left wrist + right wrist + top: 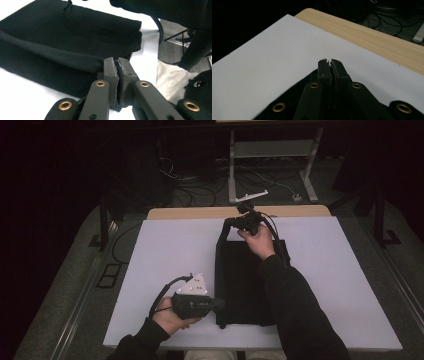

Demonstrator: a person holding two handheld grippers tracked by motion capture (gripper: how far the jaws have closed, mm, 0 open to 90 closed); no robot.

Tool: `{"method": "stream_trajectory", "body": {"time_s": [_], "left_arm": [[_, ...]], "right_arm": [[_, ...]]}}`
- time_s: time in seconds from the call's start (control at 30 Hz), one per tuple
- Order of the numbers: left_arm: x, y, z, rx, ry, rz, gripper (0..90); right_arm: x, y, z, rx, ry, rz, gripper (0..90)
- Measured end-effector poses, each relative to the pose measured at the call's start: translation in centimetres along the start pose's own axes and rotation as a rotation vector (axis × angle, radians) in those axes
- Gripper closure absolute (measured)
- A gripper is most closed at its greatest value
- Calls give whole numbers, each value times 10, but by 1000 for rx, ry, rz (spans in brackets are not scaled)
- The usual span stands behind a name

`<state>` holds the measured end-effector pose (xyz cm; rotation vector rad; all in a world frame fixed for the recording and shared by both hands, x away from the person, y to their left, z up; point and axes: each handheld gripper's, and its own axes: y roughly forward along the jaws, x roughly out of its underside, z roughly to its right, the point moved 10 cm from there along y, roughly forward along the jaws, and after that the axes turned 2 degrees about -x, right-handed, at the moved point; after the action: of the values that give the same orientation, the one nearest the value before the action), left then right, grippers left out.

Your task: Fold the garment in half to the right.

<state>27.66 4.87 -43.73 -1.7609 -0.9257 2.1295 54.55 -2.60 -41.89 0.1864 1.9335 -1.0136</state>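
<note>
A: Report the work surface.

B: I see the white board [165,250] filling the middle of the high view, on a wooden table [200,212] whose edge shows along its upper side. Beyond that, at upper centre, stand a metal frame [272,150] and loose floor cables [200,195], well apart from the work.

A: Locate the workpiece.

B: The black garment [240,285] lies flat at centre frame, running from near the board's upper edge to near its lower edge. I judge it light, soft and limp: it will sag and drag, not slide as a unit. Best hold points are corners and hems, pinched through all layers.

A: Gripper status.

B: My left gripper [218,304], at lower centre, has its jaws pressed together on the garment's lower left corner; cloth shows pinched between them in the left gripper view. My right gripper [229,222], at upper centre, is clamped on the upper left corner.

A: Obstructions?

B: My own right sleeve [295,310] lies across the garment's right half.
</note>
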Motion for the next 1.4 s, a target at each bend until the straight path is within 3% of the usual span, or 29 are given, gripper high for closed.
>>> {"method": "stream_trajectory", "body": {"time_s": [0.87,1.4], "left_arm": [[-46,38,20,68,58,18,840],[-61,61,29,100,87,14,840]], "right_arm": [[12,-40,42,64,51,28,855],[27,-63,67,100,86,42,856]]}}
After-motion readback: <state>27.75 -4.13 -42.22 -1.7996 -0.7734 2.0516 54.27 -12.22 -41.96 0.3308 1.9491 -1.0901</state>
